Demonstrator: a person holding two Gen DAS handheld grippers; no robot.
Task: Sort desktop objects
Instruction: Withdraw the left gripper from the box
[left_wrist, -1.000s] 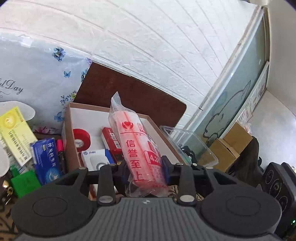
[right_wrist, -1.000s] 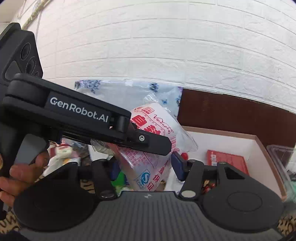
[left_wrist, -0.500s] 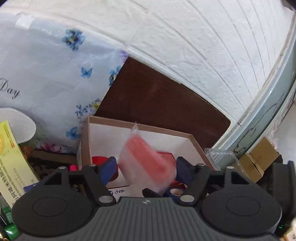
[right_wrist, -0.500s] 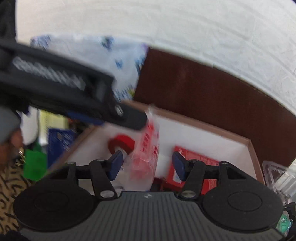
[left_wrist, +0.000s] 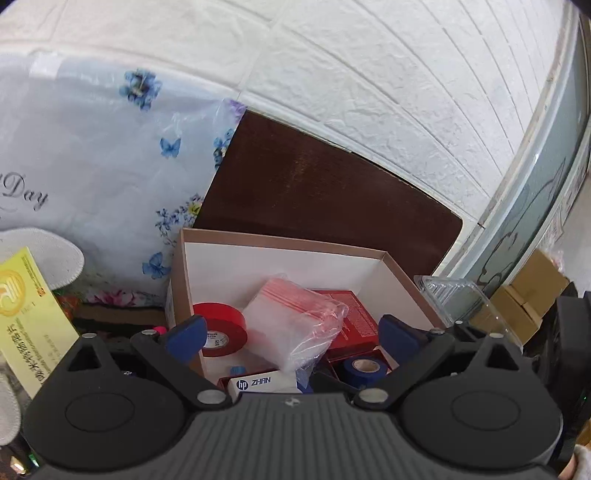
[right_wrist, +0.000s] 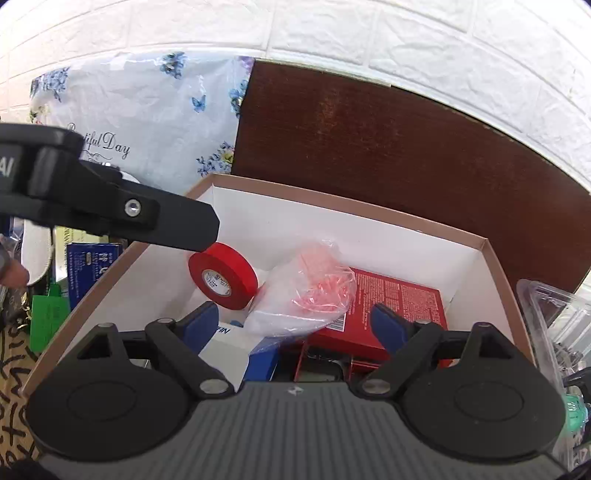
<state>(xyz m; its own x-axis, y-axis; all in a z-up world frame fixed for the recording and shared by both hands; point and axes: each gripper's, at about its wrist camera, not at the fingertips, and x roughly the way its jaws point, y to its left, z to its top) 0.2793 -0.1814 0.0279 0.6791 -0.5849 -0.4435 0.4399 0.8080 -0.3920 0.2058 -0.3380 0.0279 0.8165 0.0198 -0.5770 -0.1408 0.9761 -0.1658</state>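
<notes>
Bag (left_wrist: 295, 325) in the box (left_wrist: 280, 242).
Both grippers, left (left_wrist: 291, 332) and right (right_wrist: 295, 321), had just been opening and stood released, touching nothing.

Free room is remaining along the rear floor of the open box (right_wrist: 491, 258). The bag stack (right_wrist: 303, 295), red tape roll (right_wrist: 223, 275) and red carton (right_wrist: 399, 299) are obstructing its middle and front.

Plastic bag (left_wrist: 295, 325) loose in the box (left_wrist: 280, 243), between wide-spread left gripper (left_wrist: 291, 332) fingers.
</notes>
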